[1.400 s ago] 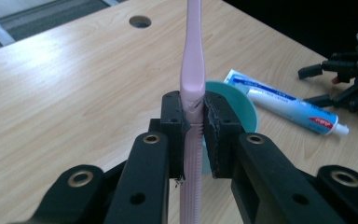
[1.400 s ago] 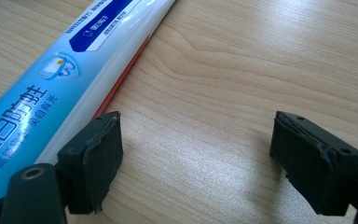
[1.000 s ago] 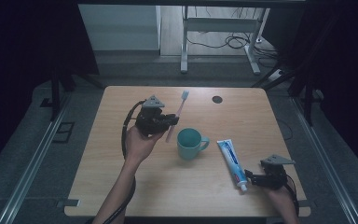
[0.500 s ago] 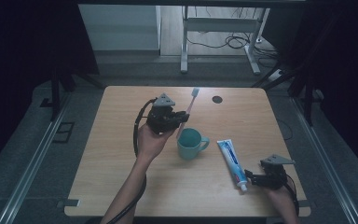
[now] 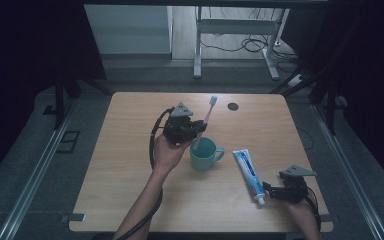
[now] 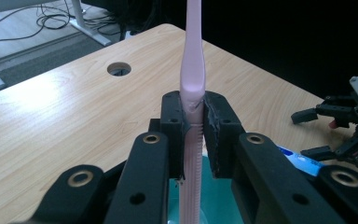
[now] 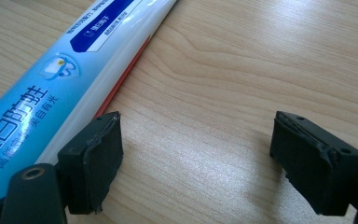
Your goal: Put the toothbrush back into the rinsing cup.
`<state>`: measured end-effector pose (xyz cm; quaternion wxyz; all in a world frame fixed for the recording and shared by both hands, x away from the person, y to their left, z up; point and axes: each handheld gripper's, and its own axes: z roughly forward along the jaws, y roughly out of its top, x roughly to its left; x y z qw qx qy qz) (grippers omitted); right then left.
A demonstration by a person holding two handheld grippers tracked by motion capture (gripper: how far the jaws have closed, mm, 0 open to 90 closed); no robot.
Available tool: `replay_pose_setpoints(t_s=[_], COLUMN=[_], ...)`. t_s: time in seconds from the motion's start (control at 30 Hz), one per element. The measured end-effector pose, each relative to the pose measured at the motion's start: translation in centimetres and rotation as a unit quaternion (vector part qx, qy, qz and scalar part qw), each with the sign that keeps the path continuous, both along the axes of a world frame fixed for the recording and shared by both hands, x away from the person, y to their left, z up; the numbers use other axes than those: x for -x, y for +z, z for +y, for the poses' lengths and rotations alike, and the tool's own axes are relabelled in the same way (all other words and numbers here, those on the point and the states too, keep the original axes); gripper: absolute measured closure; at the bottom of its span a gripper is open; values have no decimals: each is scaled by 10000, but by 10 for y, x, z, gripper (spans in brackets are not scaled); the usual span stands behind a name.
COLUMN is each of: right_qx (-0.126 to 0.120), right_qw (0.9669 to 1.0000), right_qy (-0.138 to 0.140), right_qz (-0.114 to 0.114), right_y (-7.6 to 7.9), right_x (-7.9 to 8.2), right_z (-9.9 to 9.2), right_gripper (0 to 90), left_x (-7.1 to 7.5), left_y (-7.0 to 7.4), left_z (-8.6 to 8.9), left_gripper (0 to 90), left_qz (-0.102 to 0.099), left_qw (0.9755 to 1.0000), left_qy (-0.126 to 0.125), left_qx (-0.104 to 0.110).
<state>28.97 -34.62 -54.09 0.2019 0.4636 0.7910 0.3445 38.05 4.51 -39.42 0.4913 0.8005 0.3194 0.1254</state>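
Wood-grain laminate forms the worktop (image 5: 130, 200), with a round hole (image 5: 233, 106) beyond the cup (image 5: 203, 154). A slim pink plastic toothbrush (image 6: 192, 70) is clenched by the left gripper (image 6: 193, 135), its ribbed handle dipping into the glossy teal cup; its tip is hidden inside. Right of the cup lies a smooth blue-white tube (image 7: 51, 88). The right gripper (image 7: 198, 154) has its fingers spread beside the tube, gripping nothing.

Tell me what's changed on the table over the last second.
The left gripper, still clamped on the pink toothbrush, has carried it rightward to the teal mug, its lower end now at the rim. The mug, the toothpaste tube and the open right gripper haven't moved.
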Motion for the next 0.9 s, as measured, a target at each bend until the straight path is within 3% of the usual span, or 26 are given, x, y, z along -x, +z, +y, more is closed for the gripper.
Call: replay_pose_setpoints(t_s=[0.73,0.9], right_qx=[-2,-8], right_qw=[10000,10000], right_qy=[9,4], right_qz=[1,10], right_y=[0,0], right_x=[0,0], right_z=[0,0], right_gripper=[168,169], left_x=[-3,-3], left_y=[-39,-48], left_z=[-3,-5], left_gripper=[789,788], left_qz=[145,176], left_qw=[9998,9996], left_qy=[138,187], left_qx=[-32,-124])
